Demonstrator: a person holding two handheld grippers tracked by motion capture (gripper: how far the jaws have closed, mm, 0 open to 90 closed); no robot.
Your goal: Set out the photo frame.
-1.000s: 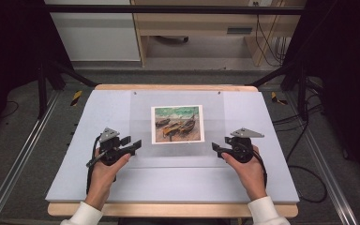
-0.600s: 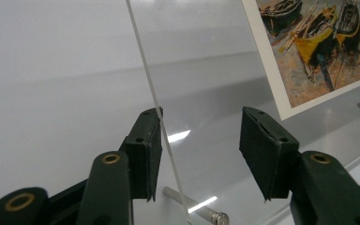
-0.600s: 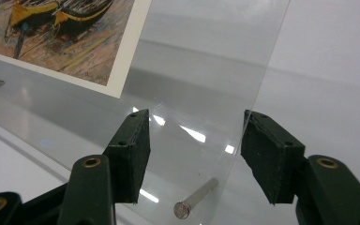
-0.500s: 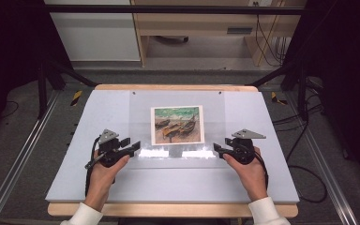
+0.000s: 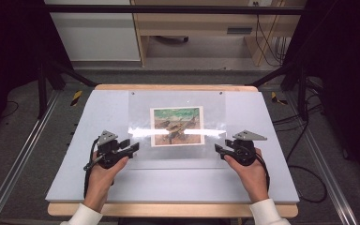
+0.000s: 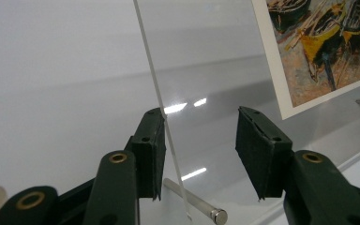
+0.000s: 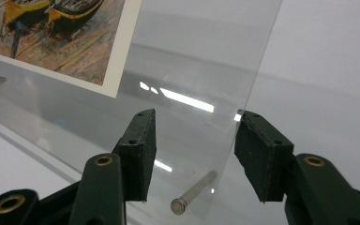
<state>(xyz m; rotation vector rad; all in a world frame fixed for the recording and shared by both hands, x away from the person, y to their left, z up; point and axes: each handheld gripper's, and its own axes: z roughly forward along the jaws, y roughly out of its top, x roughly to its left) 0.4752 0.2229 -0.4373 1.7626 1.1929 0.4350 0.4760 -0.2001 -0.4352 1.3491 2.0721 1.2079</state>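
Glare [image 5: 178,132] masking the boat print [image 5: 176,125], clear sheet [image 5: 178,150] edges between both grippers' spread, closing jaws.

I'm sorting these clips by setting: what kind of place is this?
Probably a lab or recording workspace, not a home. A pale work table stands inside a dark metal frame, loose cables run across the grey floor, and plain cabinets stand behind. On the table lies a clear sheet over a boat picture.
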